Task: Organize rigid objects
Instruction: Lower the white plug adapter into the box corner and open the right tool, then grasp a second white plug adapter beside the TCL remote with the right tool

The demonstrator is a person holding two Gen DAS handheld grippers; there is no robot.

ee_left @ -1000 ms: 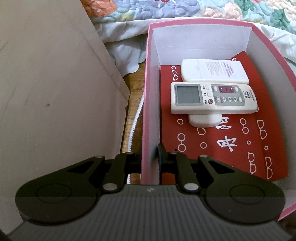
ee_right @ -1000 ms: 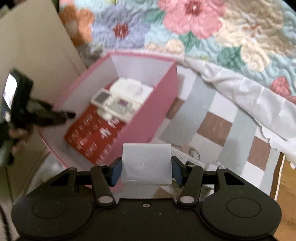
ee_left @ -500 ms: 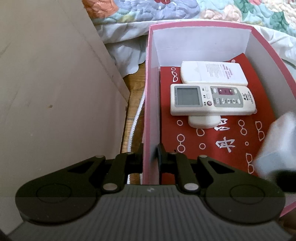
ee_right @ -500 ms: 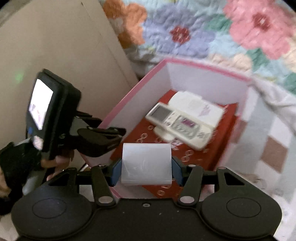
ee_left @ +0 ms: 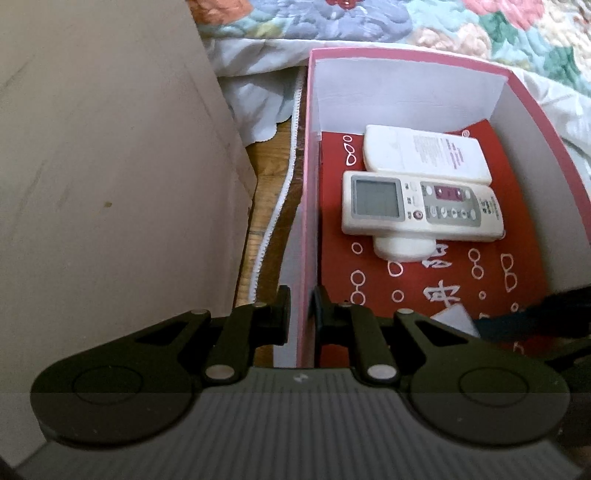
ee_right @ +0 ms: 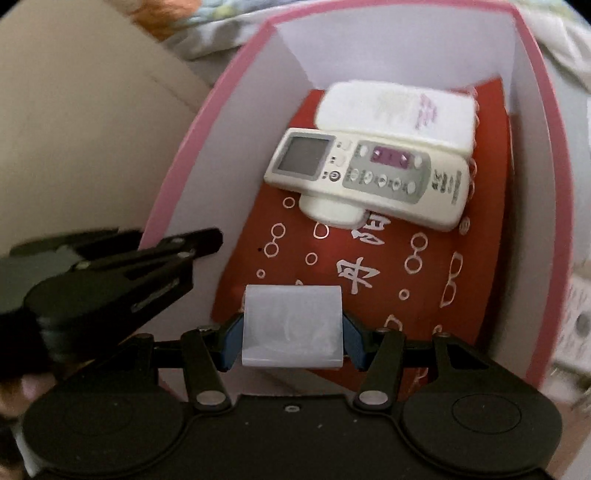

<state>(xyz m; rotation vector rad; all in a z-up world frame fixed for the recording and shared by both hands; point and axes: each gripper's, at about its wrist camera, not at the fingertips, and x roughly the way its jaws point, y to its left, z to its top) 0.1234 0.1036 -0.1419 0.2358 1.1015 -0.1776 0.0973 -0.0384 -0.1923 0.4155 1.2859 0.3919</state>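
Note:
A pink box (ee_left: 406, 55) with white walls and a red patterned floor holds a white remote with a screen (ee_left: 421, 206), a second white remote (ee_left: 424, 153) face down behind it, and a small white piece under them. My left gripper (ee_left: 301, 314) is shut on the box's left wall (ee_left: 304, 221). My right gripper (ee_right: 291, 332) is shut on a translucent white block (ee_right: 291, 325), held low inside the box (ee_right: 546, 184) near its front. The block's corner (ee_left: 454, 319) and the right gripper show at the lower right of the left wrist view.
A beige panel (ee_left: 110, 166) stands left of the box. A floral quilt (ee_left: 369, 22) and white sheet lie behind it. Wooden floor (ee_left: 266, 206) shows between panel and box. The left gripper (ee_right: 110, 273) appears at the box's left wall in the right wrist view.
My right gripper has moved forward and down into the box with the block. The left gripper has kept its hold on the wall.

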